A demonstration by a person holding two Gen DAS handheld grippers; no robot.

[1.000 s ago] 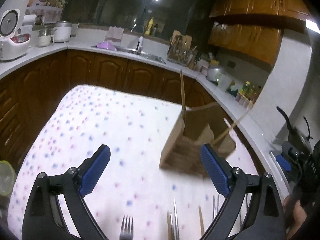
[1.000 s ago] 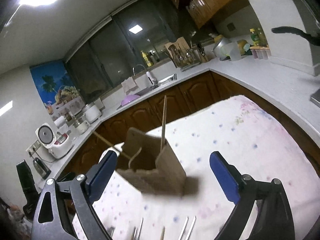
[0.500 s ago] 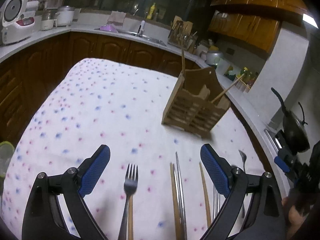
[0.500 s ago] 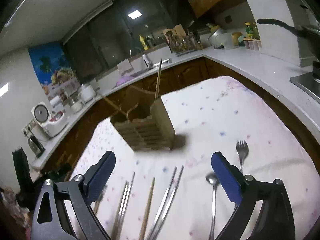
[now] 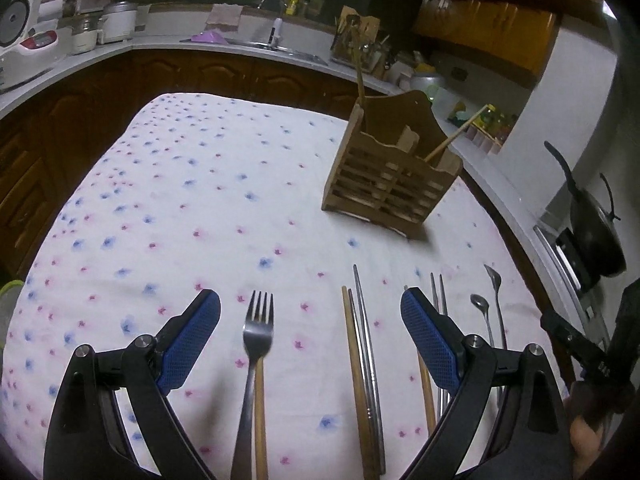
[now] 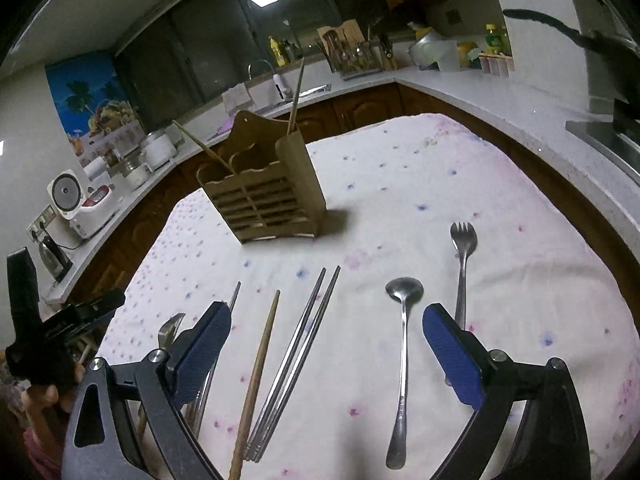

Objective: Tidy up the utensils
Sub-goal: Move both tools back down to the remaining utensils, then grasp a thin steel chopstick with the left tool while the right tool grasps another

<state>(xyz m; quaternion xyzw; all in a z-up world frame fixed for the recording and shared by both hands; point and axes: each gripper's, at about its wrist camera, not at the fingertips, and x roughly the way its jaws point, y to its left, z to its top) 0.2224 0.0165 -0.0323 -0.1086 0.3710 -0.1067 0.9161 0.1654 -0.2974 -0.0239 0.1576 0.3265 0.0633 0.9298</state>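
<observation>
Left wrist view first: we are tilting both tools downward, so the loose cutlery that was barely peeking in at the bottom edge a second ago is now lying in full sight. Our left gripper (image 5: 310, 320) is hovering with its fingers (image 5: 190, 340) spread wide and holding nothing, directly over a fork (image 5: 256, 344) lying beside a wooden chopstick (image 5: 260, 412). Our right gripper (image 6: 326, 340) is likewise hanging with its fingers (image 6: 450, 354) spread and empty above a spoon (image 6: 402, 344), a pair of metal chopsticks (image 6: 296, 356) and another wooden chopstick (image 6: 256, 380); a second fork (image 6: 462, 264) is lying just past the right finger.

To us this means the picking stage is starting: nothing is gripped yet, and nearly every piece is still waiting on the worktop (image 5: 180, 208), which is covered in a flowered cloth.

Further out, the wooden holder (image 5: 390, 176) is standing upright on the cloth, well apart from the row of cutlery. It is slatted and divided into compartments, and two wooden sticks are already leaning out of it, one near each end; which compartment each is sitting in, we cannot tell.

Beyond that, the kitchen counter and sink are running along the wall.
</observation>
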